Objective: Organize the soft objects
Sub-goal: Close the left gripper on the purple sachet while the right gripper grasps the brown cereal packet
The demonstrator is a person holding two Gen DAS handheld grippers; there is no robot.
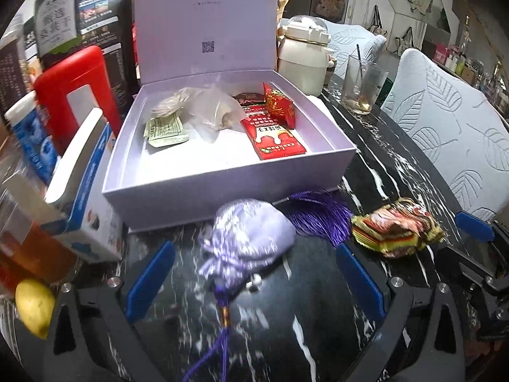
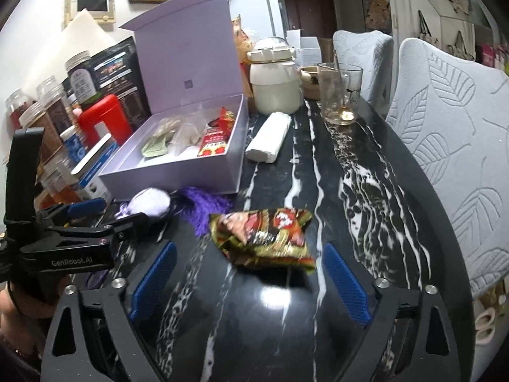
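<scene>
The black white-veined marble bench [image 2: 334, 165] carries an open lilac box [image 1: 222, 187] as landmark; leaf-patterned chairs [image 2: 445, 121] flank the bench beyond the box; a lilac sachet [image 1: 254, 232] lies just before the box, between the left hand-held gripper's [image 1: 254, 283] parted fingers; a crumpled snack packet [image 2: 267, 238] lies near the box, ahead of the right hand-held gripper's [image 2: 251, 281] spread-apart fingers.

Each black claw [image 2: 249, 281] has ribbed blue pads [image 2: 154, 278], silver screws, "GenRobot.AI" lettering.

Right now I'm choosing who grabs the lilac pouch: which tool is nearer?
Left. The left tool brackets the lilac pouch, open. The right tool sits beside it, facing the snack packet.
</scene>
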